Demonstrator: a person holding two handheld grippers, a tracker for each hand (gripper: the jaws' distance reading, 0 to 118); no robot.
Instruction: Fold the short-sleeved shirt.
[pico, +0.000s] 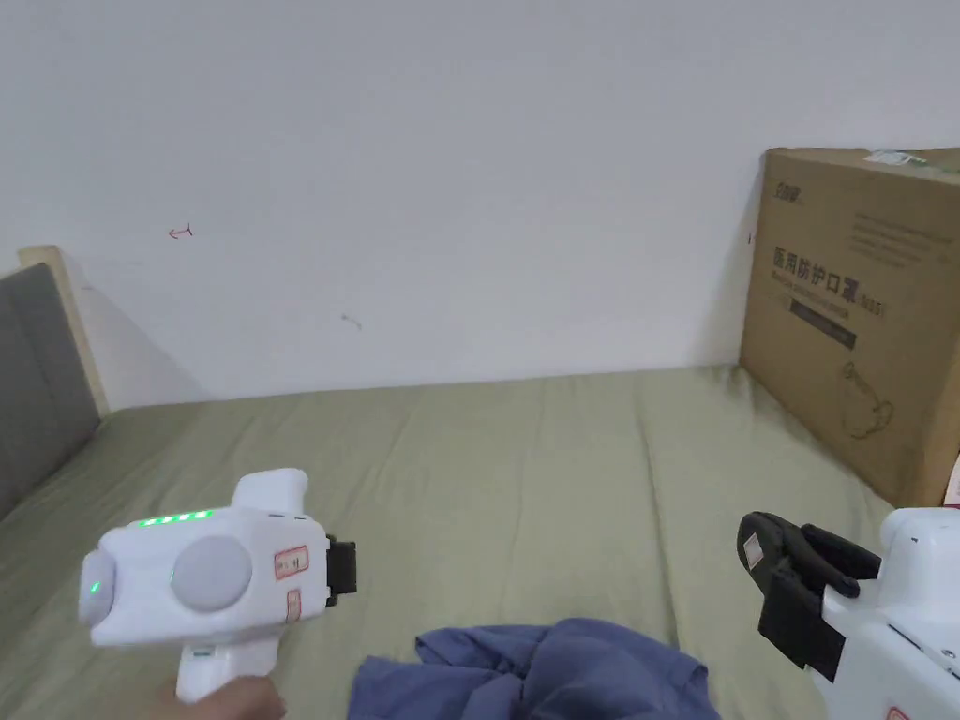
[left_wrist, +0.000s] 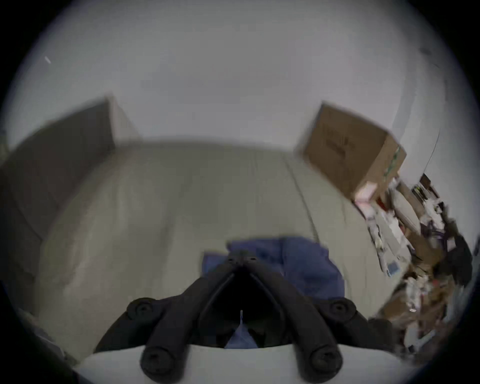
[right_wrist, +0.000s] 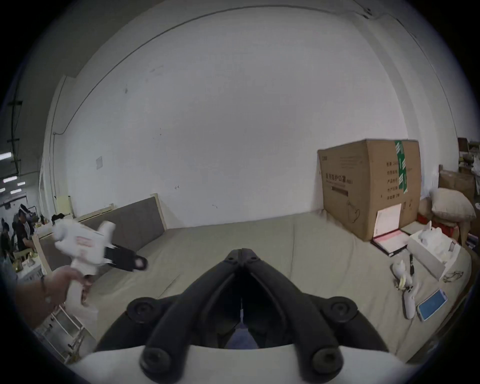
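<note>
A blue short-sleeved shirt (pico: 544, 670) lies crumpled on the olive-green bed sheet (pico: 525, 469) at the near edge of the head view. My left gripper (pico: 345, 570) hovers left of and above the shirt, held in a hand, apart from the cloth. In its own view its jaws (left_wrist: 241, 256) meet at the tips with nothing between them, and the shirt (left_wrist: 306, 267) lies just beyond. My right gripper (pico: 764, 553) hangs to the right of the shirt. Its own view shows the right gripper (right_wrist: 241, 253) shut and empty, with the left gripper (right_wrist: 130, 259) off to the left.
A large cardboard box (pico: 858, 319) stands on the bed at the back right against the white wall. A grey headboard (pico: 37, 375) bounds the left. A tissue box (right_wrist: 431, 246), a phone (right_wrist: 432, 304) and a notebook (right_wrist: 389, 240) lie along the right edge.
</note>
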